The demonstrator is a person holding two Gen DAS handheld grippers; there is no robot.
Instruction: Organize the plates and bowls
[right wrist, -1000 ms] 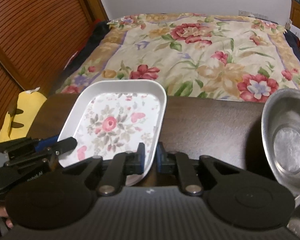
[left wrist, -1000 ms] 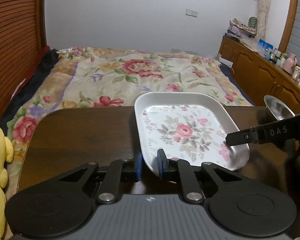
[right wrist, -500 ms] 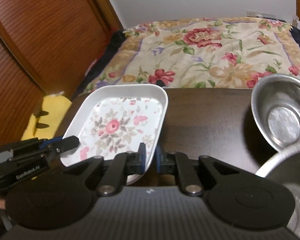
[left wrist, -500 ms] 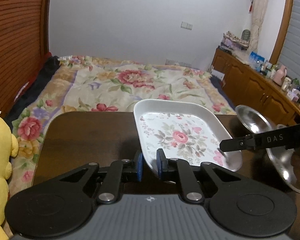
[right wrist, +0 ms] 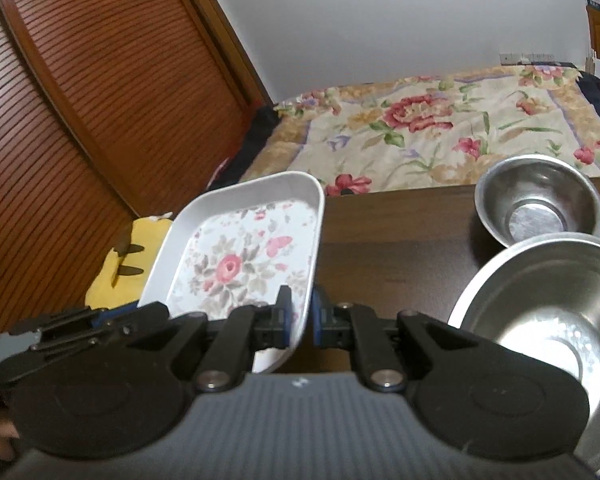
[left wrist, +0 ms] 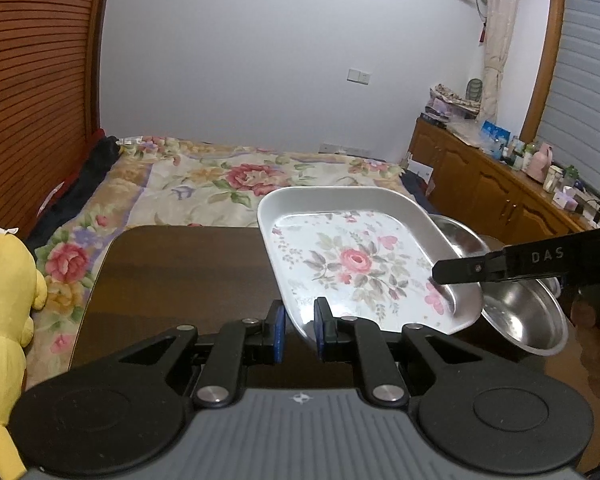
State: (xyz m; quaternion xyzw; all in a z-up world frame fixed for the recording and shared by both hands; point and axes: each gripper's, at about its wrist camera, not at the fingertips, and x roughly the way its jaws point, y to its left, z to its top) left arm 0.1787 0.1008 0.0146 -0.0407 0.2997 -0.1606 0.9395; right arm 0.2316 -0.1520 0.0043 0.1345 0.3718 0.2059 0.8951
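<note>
1. The white rectangular tray with a rose print (left wrist: pixel 356 264) is off the dark wooden table (left wrist: pixel 180 276). Over the past second it has risen and drifted toward the table's right side, where the bowls sit.
2. The left gripper (left wrist: pixel 299 326) has its jaws clenched on the tray's near left rim, and the right gripper (right wrist: pixel 300 316) pinches the near right rim. In the left wrist view the right gripper's arm reaches in from the right to that edge. The tray hangs between them, tilted slightly.
3. A second ago only one steel bowl showed at the edge of either view. Now the small stainless steel bowl (right wrist: pixel 540 204) and the large stainless steel bowl (right wrist: pixel 540 320) are both in view, standing upright on the table at its right side, the large one nearer the person.
4. In the left wrist view the tray's right edge overlaps both bowls. It looks to be above or in front of them, but I cannot tell whether it touches them.
5. My judgement: the tray is mid-carry, probably being moved next to or above the bowls to group the dishes together. Nothing has been set down yet, so the task seems to be at an early or middle stage.
</note>
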